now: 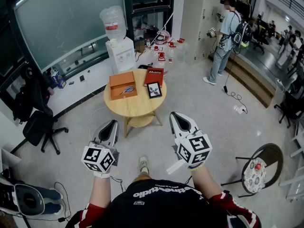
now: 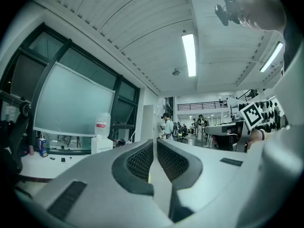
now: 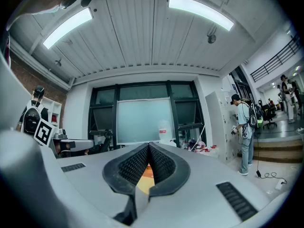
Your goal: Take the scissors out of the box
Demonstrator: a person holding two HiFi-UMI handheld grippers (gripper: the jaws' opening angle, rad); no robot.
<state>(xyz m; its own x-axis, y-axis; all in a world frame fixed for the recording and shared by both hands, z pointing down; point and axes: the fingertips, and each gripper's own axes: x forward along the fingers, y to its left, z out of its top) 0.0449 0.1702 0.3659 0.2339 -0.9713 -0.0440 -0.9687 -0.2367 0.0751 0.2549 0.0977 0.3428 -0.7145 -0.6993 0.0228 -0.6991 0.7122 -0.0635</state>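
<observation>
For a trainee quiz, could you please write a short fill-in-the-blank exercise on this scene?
1. The scissors lie inside the ____ box.
2. That box sits on a ____ wooden table.
3. The left gripper and the right gripper both have jaws ____.
Missing words: orange, round, shut.

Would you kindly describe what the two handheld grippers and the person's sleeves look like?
The left gripper and right gripper each have a light grey, tapering shell with black edging along the jaws, whose pads are dark and textured. Each carries a white cube printed with black square markers. The person wears a black shirt with white lettering and red on the sleeves.
</observation>
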